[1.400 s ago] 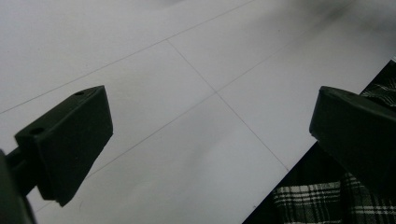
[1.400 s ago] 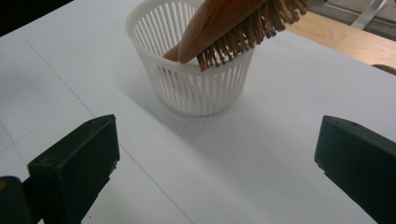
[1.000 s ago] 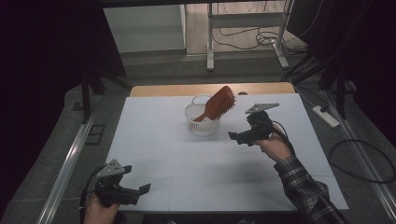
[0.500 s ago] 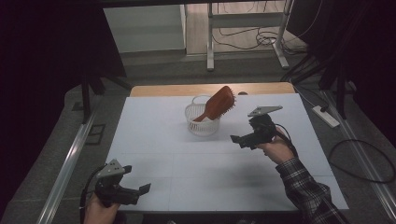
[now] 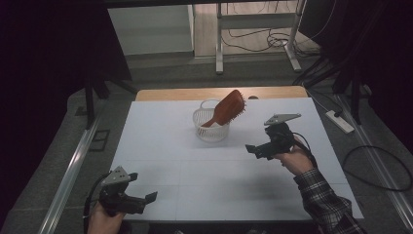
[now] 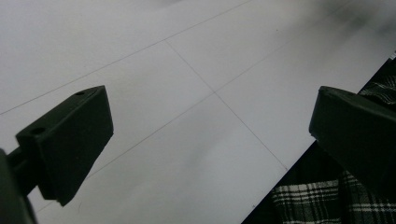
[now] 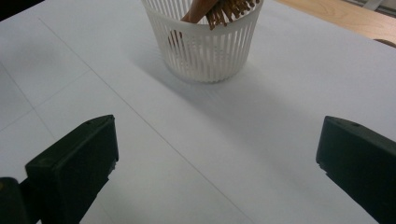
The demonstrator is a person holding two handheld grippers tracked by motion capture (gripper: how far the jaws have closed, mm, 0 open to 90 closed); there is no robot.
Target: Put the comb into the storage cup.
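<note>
A reddish-brown hairbrush (image 5: pixel 228 108) stands handle-down in a small white slatted basket (image 5: pixel 211 129) at the middle back of the white table; its head leans out over the rim to the right. In the right gripper view the basket (image 7: pixel 205 46) stands just ahead, with the brush's bristles (image 7: pixel 229 9) at its top. My right gripper (image 5: pixel 253 149) is held above the table to the right of the basket, open and empty. My left gripper (image 5: pixel 146 199) rests low at the front left edge, open, with bare table between its jaws.
The white table sheet (image 5: pixel 214 175) carries faint grid lines. A strip of wooden tabletop (image 5: pixel 185 93) shows behind it. A plaid sleeve (image 5: pixel 324 200) comes in at the front right. A power strip (image 5: pixel 341 122) and cables lie on the floor to the right.
My right gripper has drawn back from the basket, moving toward the front and a little right. The left gripper has stayed where it was.
</note>
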